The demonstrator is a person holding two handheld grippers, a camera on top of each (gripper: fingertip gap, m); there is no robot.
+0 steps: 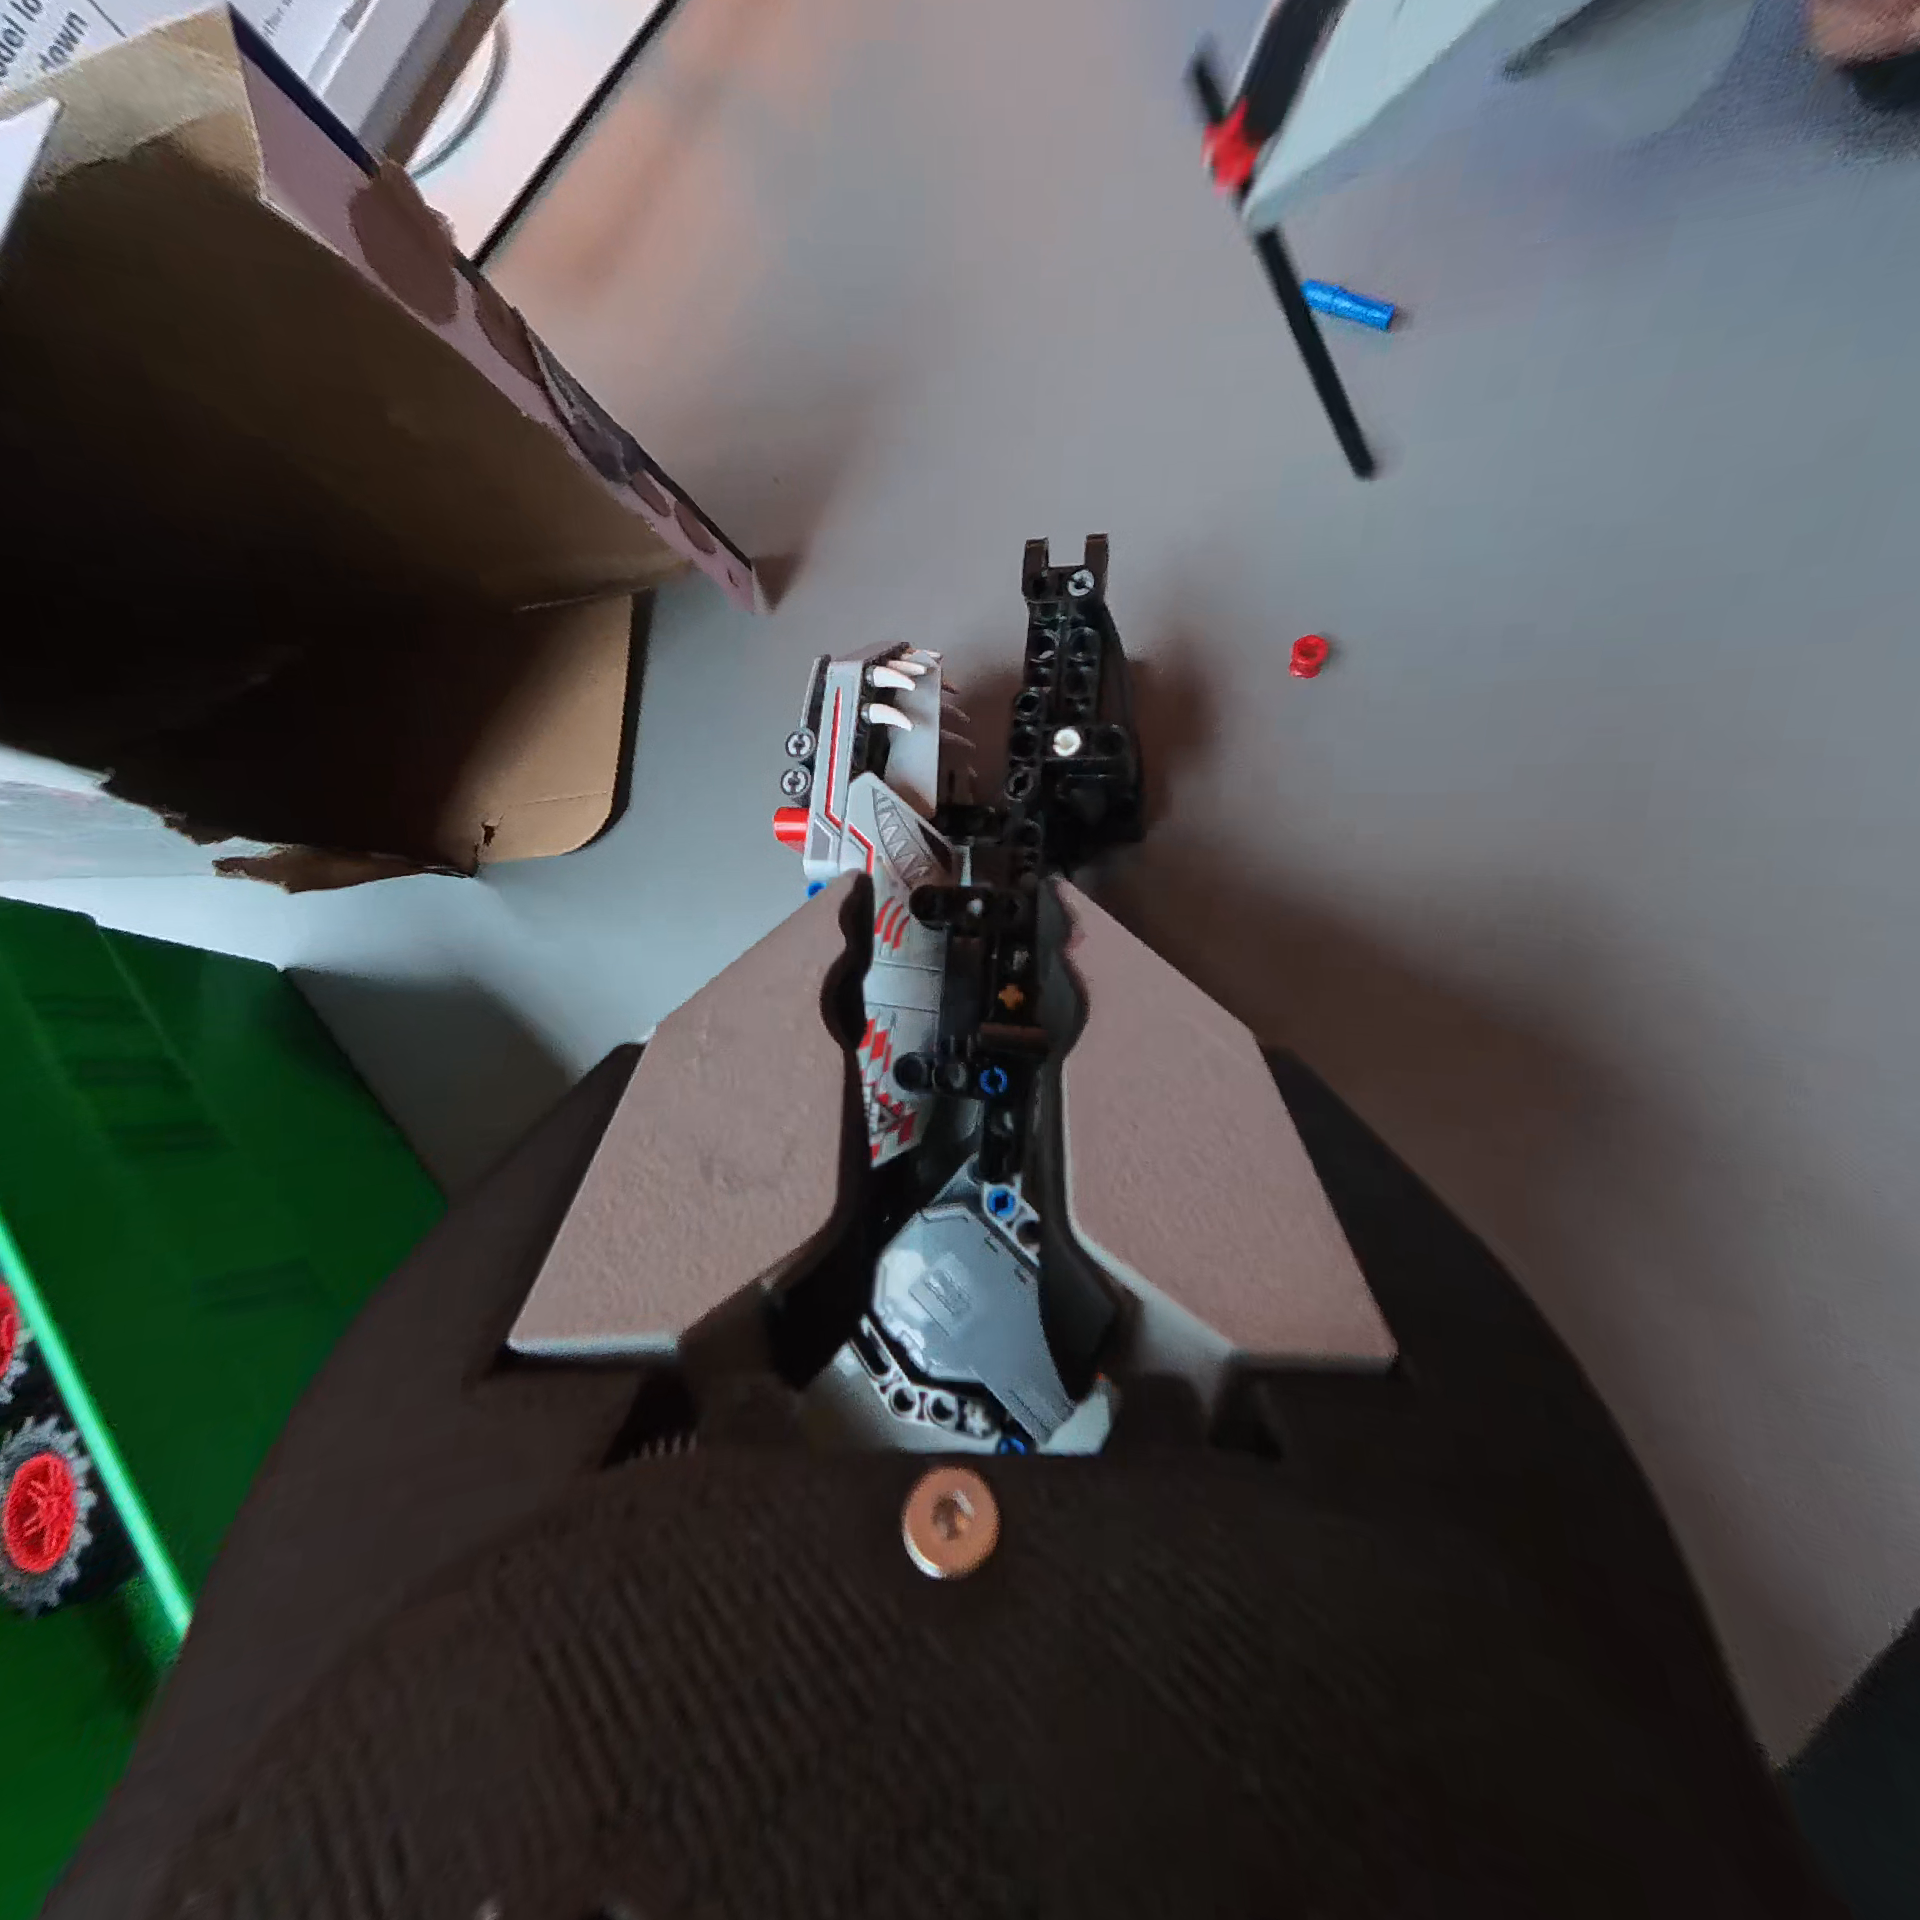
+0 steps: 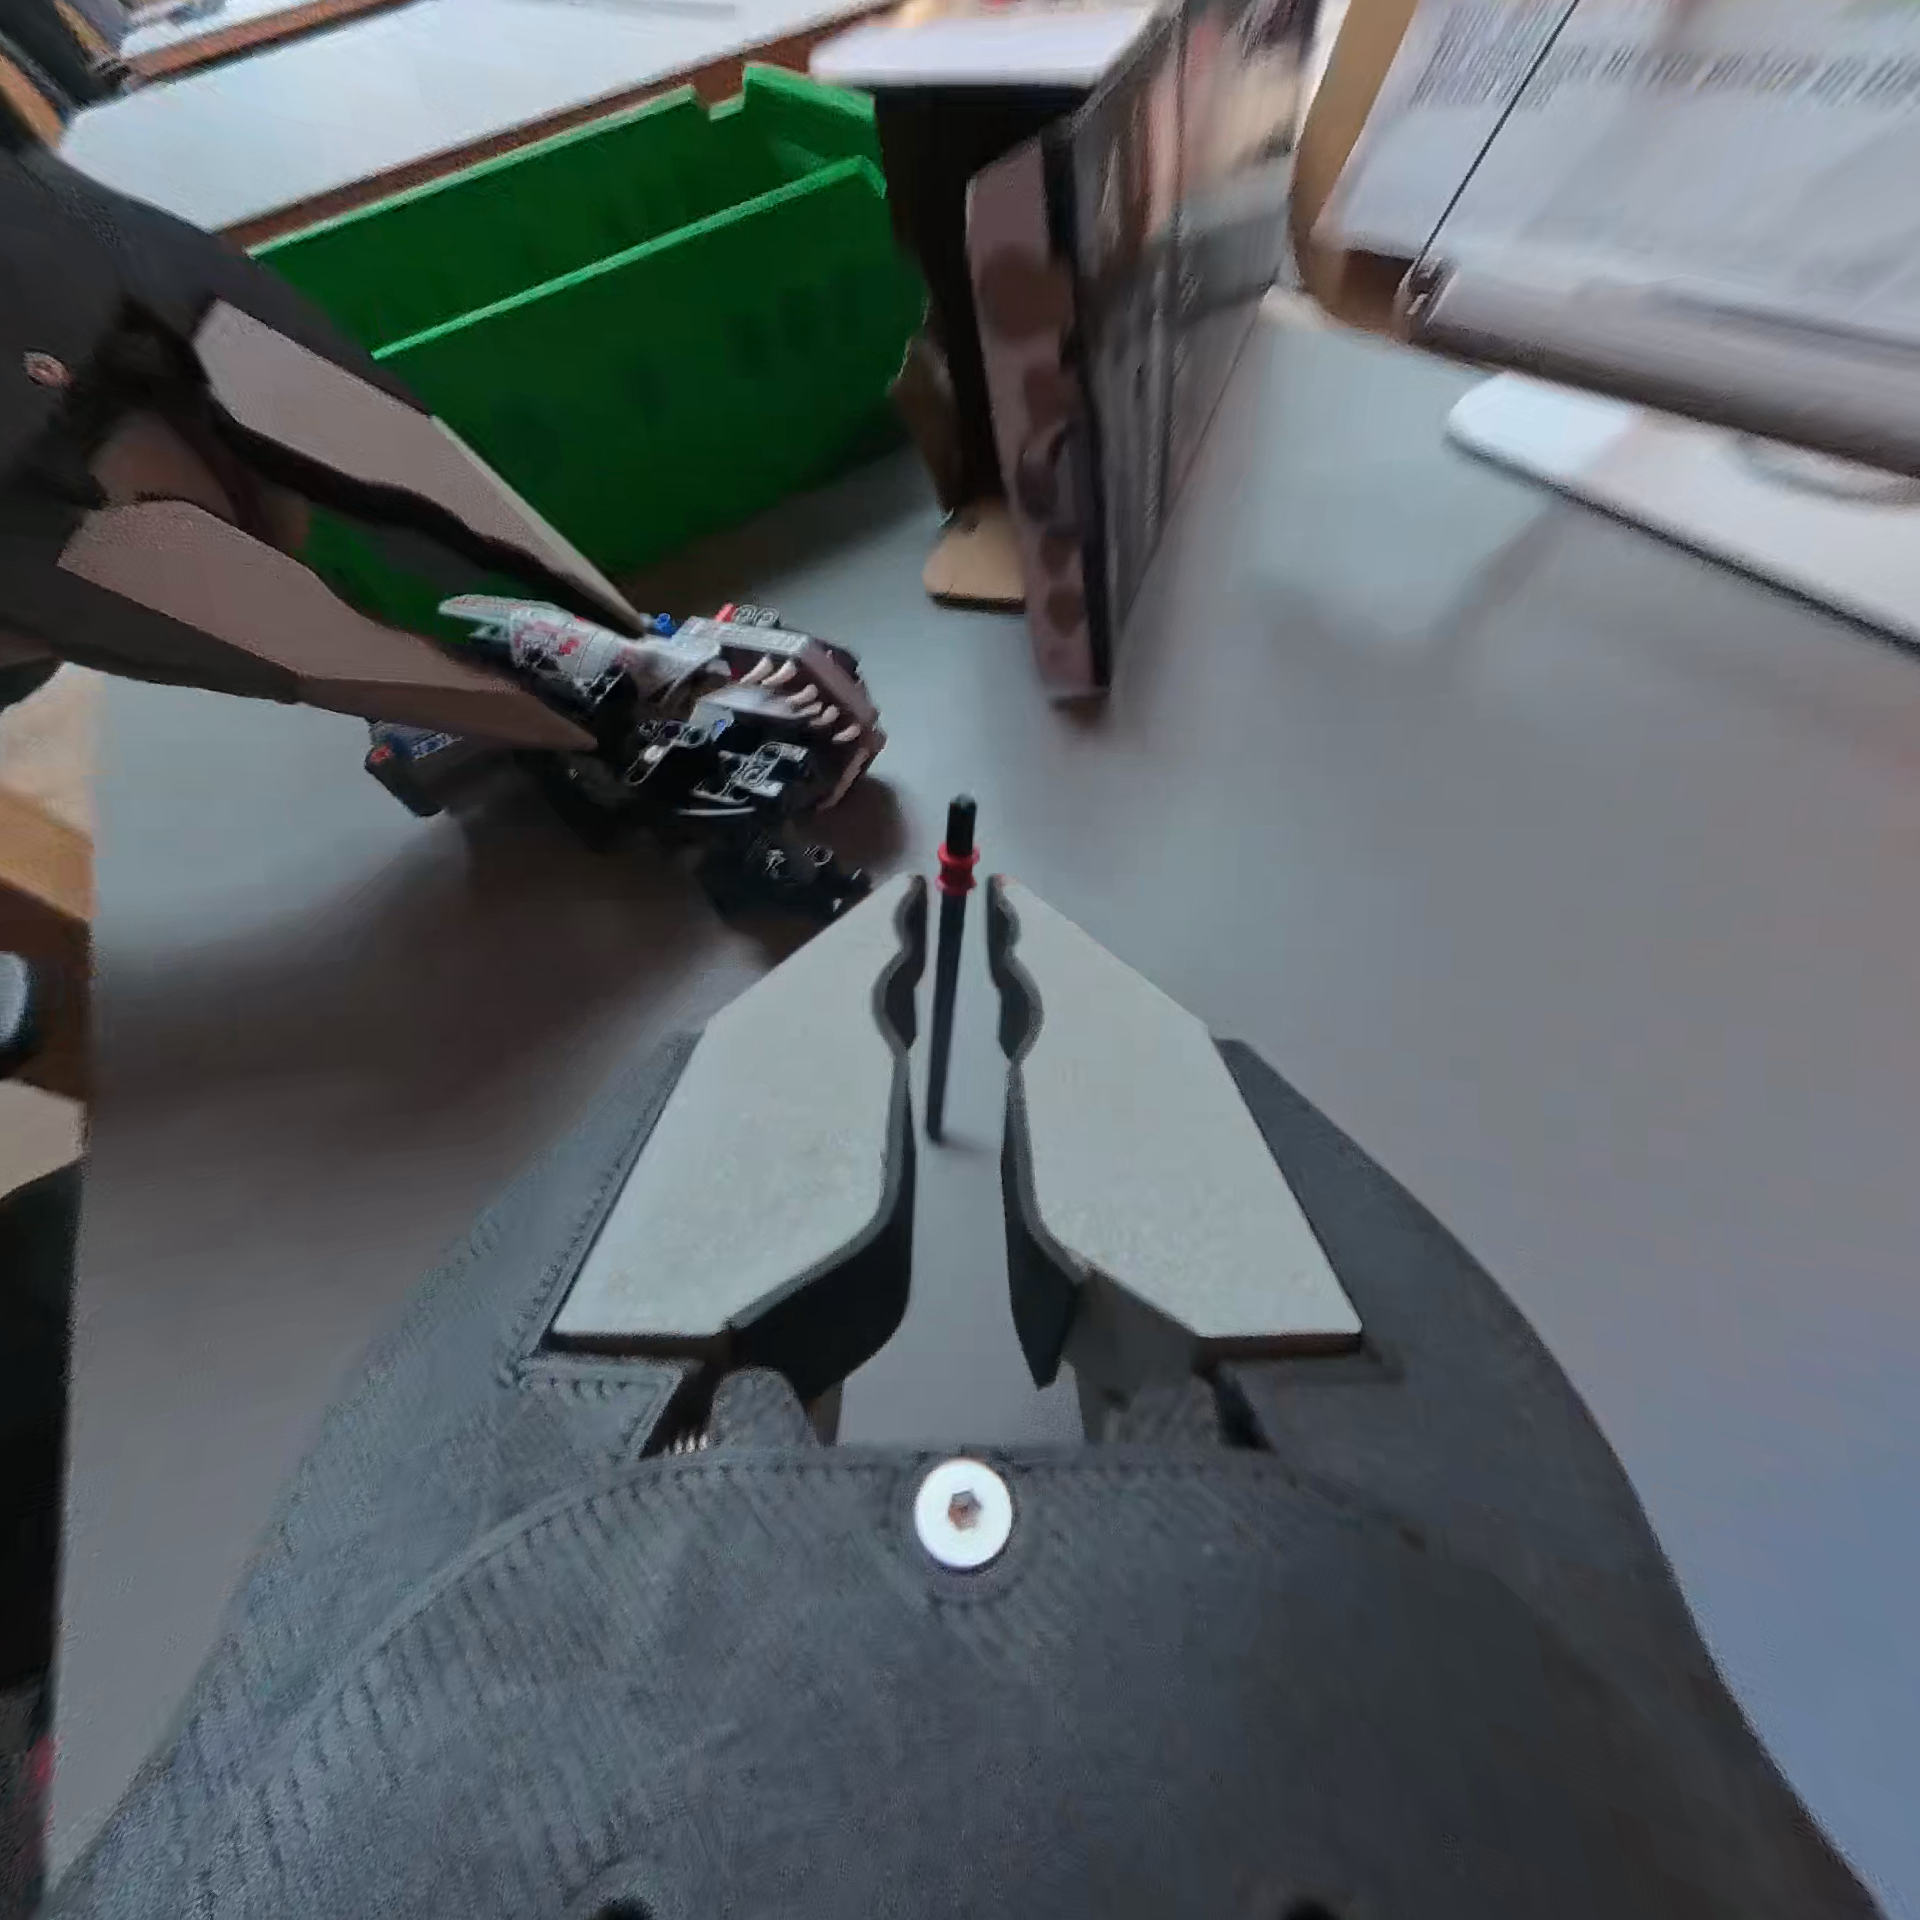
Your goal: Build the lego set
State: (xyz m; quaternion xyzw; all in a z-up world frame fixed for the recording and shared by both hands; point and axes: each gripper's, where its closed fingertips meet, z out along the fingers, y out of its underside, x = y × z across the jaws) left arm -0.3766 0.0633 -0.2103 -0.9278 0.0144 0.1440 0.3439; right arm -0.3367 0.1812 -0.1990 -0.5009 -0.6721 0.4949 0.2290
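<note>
My left gripper [image 1: 954, 896] is shut on a grey, black and red lego model [image 1: 1049, 717] with white teeth, whose front end rests on the grey table. The model also shows in the right wrist view [image 2: 748, 717], held by the left gripper [image 2: 613, 681]. My right gripper [image 2: 957, 883] is shut on a long black axle [image 2: 943, 1018], gripping it at a red bush [image 2: 957, 858] near its far end. It holds the axle above the table, just right of the model. In the left wrist view the axle [image 1: 1320, 364] hangs from the right gripper [image 1: 1262, 145] at top right.
A loose red bush [image 1: 1308, 656] and a blue pin [image 1: 1348, 304] lie on the table right of the model. An open cardboard box [image 1: 260, 447] and a green box [image 1: 156, 1143] stand at left. An upright dark box [image 2: 1101, 416] stands behind the model.
</note>
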